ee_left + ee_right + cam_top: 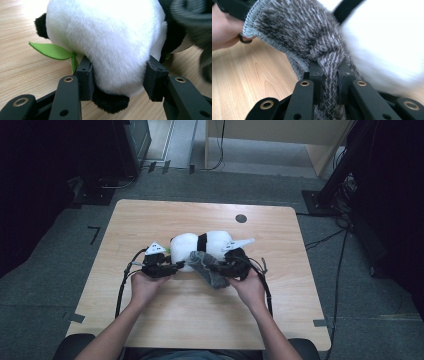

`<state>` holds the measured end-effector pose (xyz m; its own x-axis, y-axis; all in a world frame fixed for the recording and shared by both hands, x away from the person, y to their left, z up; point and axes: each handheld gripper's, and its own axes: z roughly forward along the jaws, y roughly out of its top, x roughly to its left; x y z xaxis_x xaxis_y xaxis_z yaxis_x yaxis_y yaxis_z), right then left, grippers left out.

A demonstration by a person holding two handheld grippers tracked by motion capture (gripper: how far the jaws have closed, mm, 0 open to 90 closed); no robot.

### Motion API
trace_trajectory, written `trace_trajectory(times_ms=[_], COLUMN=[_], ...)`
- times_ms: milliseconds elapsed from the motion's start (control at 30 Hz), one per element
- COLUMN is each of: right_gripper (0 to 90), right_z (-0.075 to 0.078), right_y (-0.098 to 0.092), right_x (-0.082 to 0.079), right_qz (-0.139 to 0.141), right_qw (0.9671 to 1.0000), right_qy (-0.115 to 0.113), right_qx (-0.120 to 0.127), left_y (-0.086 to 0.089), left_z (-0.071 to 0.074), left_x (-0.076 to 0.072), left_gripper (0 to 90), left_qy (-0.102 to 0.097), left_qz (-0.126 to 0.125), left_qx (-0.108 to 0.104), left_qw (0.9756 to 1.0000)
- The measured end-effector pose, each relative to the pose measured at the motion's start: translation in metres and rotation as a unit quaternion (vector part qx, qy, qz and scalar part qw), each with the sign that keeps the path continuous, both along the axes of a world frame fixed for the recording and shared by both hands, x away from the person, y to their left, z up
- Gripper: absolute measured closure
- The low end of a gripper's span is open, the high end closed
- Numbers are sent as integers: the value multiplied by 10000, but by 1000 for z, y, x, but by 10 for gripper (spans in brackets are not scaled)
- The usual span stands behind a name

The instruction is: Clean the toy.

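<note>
On the wooden table [150, 320], the left gripper [120, 75] clamps the white body of the plush panda [107, 42], which lies mid-table beside its green felt leaf [51, 50]; the right gripper [329, 75] pinches the grey knitted cloth [299, 30] against the panda's side

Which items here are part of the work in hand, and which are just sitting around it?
In use:
- plush panda, gripped by the left gripper
- grey knitted cloth, pinched in the right gripper, lying against the panda

Just around:
- wooden table with a dark round spot
- cables on the floor
- dark stands and furniture beyond the table
</note>
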<state>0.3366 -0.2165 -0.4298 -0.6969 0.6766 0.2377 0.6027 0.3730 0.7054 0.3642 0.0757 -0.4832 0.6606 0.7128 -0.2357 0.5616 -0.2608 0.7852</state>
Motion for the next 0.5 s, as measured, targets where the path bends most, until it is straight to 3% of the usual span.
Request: trace_trajectory(times_ms=[133, 267, 500], right_gripper=[798, 798, 798], right_z=[5, 0, -21], right_y=[-26, -48, -54], right_x=[-1, 1, 9], right_qz=[-316, -651, -720], right_qw=[9994, 9975, 9963], right_qy=[-37, 106, 402], right_qx=[139, 242, 242], left_y=[0, -1, -2], left_z=[0, 0, 0], left_x=[1, 2, 2], left_gripper=[506, 507, 507], left_qy=[25, 41, 47], left_qz=[-1, -14, -42], left_qx=[-27, -57, -24], left_qw=[10000, 10000, 10000])
